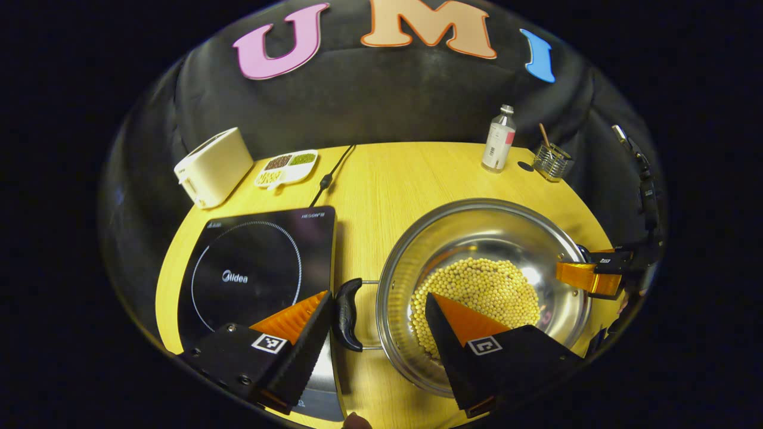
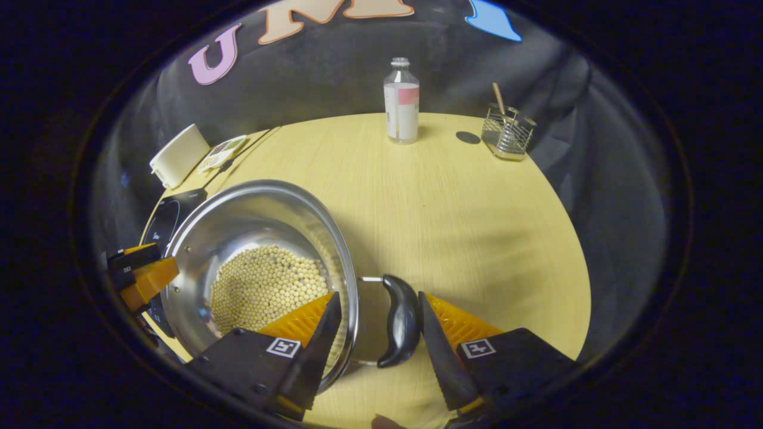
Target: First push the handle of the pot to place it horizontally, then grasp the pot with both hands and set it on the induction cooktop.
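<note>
- On the table [image 2: 453, 202], the pot [image 1: 483, 238] is my landmark: it stands beside the induction cooktop [image 1: 256, 268], not on it, with pale round beans [image 1: 483, 292] covering its bottom.
- My left claw [image 1: 378, 310] is spread wide around the pot's near black handle [image 1: 347, 314]; one finger lies just outside the handle over the cooktop's edge, the other reaches inside the pot above the beans. Neither presses on the handle.
- My right claw [image 2: 378, 313] is also released, straddling the pot's opposite handle [image 2: 400, 319]; one finger is just beside the handle's outer side, perhaps touching, and the other hangs over the pot's rim.
- Beyond the pot, at the far table edge, stand a bottle [image 2: 401, 101] and a wire holder [image 2: 506, 134].
- Beyond the cooktop sit a cream toaster [image 1: 213, 167] and a white divided dish [image 1: 287, 167].
</note>
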Motion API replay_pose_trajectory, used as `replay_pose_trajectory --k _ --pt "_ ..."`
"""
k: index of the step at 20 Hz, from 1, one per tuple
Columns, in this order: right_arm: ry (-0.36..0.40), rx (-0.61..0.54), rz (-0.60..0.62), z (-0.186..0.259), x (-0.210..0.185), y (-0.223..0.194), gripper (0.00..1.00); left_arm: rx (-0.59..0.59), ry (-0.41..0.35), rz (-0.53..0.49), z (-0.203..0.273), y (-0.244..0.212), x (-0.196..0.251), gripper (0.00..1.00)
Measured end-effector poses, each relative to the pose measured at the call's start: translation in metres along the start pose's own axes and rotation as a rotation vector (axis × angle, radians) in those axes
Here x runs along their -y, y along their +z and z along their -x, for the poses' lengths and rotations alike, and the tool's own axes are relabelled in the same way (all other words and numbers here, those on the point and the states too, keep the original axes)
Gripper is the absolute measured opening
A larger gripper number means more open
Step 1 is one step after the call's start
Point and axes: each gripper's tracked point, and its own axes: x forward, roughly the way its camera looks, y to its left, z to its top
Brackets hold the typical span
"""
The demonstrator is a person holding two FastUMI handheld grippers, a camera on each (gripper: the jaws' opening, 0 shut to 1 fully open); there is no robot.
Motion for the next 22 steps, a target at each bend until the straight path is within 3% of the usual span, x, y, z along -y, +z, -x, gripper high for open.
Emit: replay_pose_trajectory --k 4,7,9,10,11,13,15,17,18,19,21,22 --pt "0.008 -0.049 -0.084 0.001 0.004 -0.019 0.83 -0.059 0.020 -0.003 -0.016 -0.011 -0.009 0.96" --pt "0.010 -0.040 -0.128 0.018 0.001 -0.026 0.82 -0.116 0.010 0.037 -0.022 -0.027 -0.011 0.88" --pt "0.007 -0.031 -0.129 0.019 0.000 -0.024 0.70 -0.099 0.013 0.004 -0.025 -0.025 -0.015 0.79" --pt "-0.002 -0.036 -0.147 0.019 0.001 -0.026 0.60 -0.109 0.016 -0.011 -0.026 -0.027 -0.016 0.79" --pt "-0.005 -0.055 -0.163 0.015 0.001 -0.029 0.60 -0.097 0.015 -0.018 -0.027 -0.022 -0.015 0.71" --pt "0.011 -0.078 -0.222 0.014 0.000 -0.030 0.64 -0.109 0.007 -0.023 -0.026 -0.024 -0.014 0.69" --pt "0.019 -0.074 -0.243 0.015 0.001 -0.030 0.51 -0.123 -0.019 -0.008 -0.021 -0.027 -0.012 0.67" --pt "0.042 -0.083 -0.251 0.021 -0.005 -0.033 0.46 -0.107 -0.010 -0.011 -0.009 -0.022 -0.017 0.64" --pt "0.050 -0.074 -0.257 0.025 -0.009 -0.031 0.52 -0.089 -0.003 -0.029 -0.003 -0.018 -0.020 0.64" --pt "0.059 -0.069 -0.264 0.028 -0.012 -0.027 0.46 -0.079 0.004 -0.046 0.003 -0.014 -0.025 0.64" --pt "0.082 -0.062 -0.269 0.035 -0.024 -0.020 0.46 -0.065 0.021 -0.030 0.016 -0.005 -0.035 0.65" --pt "0.091 -0.053 -0.265 0.038 -0.031 -0.015 0.52 -0.056 0.028 -0.013 0.022 -0.001 -0.041 0.63"
